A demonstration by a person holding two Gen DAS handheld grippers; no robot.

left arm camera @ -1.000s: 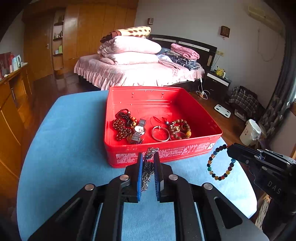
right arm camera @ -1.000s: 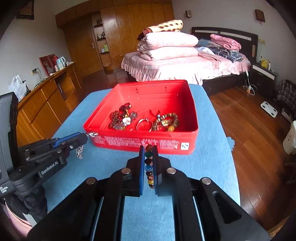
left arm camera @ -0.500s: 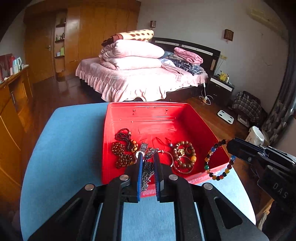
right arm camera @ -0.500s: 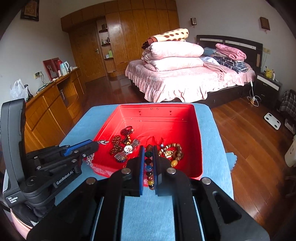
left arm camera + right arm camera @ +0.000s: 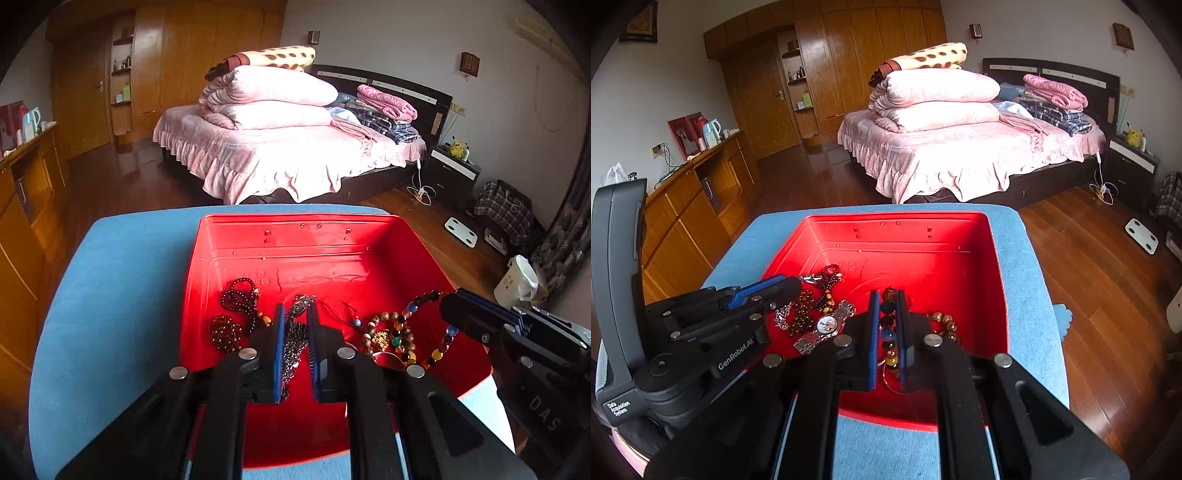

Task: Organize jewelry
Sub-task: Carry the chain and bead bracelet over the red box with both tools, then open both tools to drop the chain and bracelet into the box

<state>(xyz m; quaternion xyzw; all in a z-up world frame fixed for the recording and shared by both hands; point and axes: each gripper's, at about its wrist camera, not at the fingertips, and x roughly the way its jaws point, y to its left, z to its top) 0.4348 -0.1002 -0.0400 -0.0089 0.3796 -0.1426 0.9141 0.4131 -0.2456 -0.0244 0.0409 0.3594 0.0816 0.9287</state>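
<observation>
Both tongs clamped: left tongs (image 5: pixel 295 314) grip silver chain (image 5: pixel 293 341), right tongs (image 5: pixel 887 300) grip beaded bracelet (image 5: pixel 887 332), over red box (image 5: pixel 369 266)

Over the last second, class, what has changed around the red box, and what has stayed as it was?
Both tongs moved forward from in front of the red metal box to above its inside. The left tongs carried the silver chain, the right tongs the bracelet of multicoloured beads. Nothing was released. The box, its jewelry and the blue table cover stayed put.
</observation>
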